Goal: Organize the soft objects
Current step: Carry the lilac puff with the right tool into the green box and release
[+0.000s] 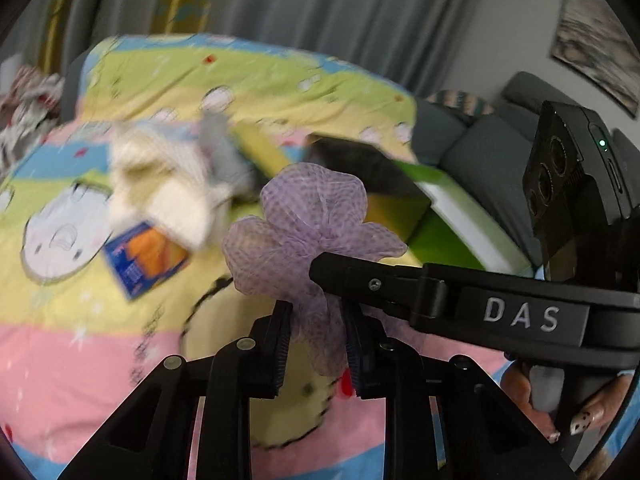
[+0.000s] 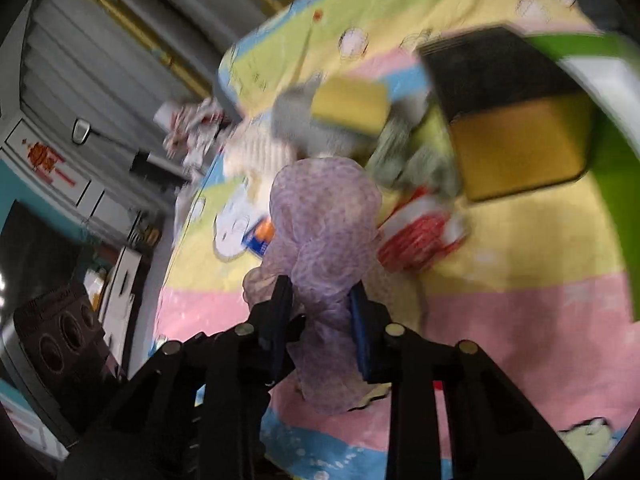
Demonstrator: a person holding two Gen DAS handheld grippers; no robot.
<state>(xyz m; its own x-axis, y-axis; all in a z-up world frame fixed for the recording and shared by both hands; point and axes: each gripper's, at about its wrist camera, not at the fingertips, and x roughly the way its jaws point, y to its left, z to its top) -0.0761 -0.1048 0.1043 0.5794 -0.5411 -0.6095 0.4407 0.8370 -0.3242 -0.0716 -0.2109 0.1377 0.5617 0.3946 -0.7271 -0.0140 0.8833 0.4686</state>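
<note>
A purple dotted mesh cloth point(image 1: 312, 216) is held above the bed by both grippers. My left gripper point(image 1: 316, 344) is shut on its lower end. My right gripper point(image 2: 320, 320) is shut on the same purple cloth point(image 2: 324, 224); one of its fingers point(image 1: 360, 276) reaches in from the right in the left wrist view. A cream cloth point(image 1: 160, 184), a grey cloth point(image 1: 220, 148) and a red and white striped cloth point(image 2: 416, 236) lie on the bed. A black and yellow box point(image 2: 516, 120) stands open behind them.
The bed has a cartoon-print sheet point(image 1: 60, 340) in pink, yellow, green and blue. A blue and orange packet point(image 1: 144, 256) lies on it. A green lid point(image 1: 448, 216) leans by the box. A grey sofa point(image 1: 488, 152) is at the right, curtains behind.
</note>
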